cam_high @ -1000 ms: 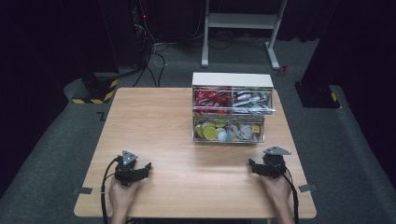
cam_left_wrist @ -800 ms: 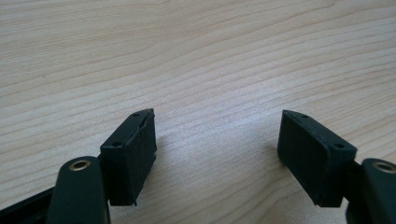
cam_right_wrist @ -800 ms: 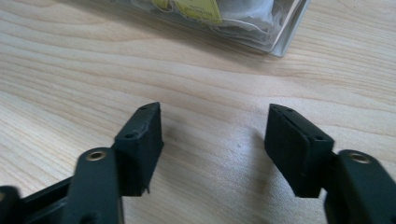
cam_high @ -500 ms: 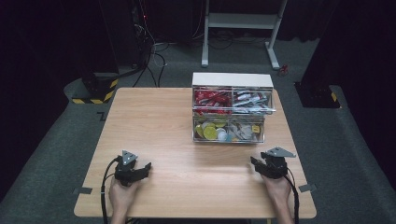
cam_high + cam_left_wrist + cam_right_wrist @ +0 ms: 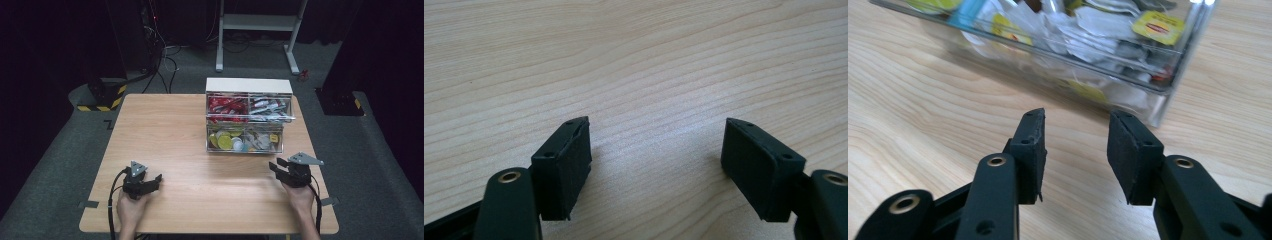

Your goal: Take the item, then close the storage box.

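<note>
Clear plastic makes up the small storage box with a white top that stands at the far right of the pale wooden table. Its upper drawers hold red and silvery packets. The lower drawer is packed with yellow-labelled tea bags and white sachets.

The right gripper, held in the person's right hand near the table's front right edge, points at that box. In the right gripper view the lower drawer's clear front wall lies just beyond the black fingertips, apart from them. Its right-hand corner sits a little past the right pad. A strip of bare wood shows between the tips and the plastic. The jaws have just been closing. They now stand with a moderate gap, nothing is between them, and the pads press on nothing.

The left gripper sits in the left hand near the front left of the table, well apart from the box and angled toward the table's middle. In the left gripper view its two black pads stand wide apart over bare wood grain and hold nothing.
</note>
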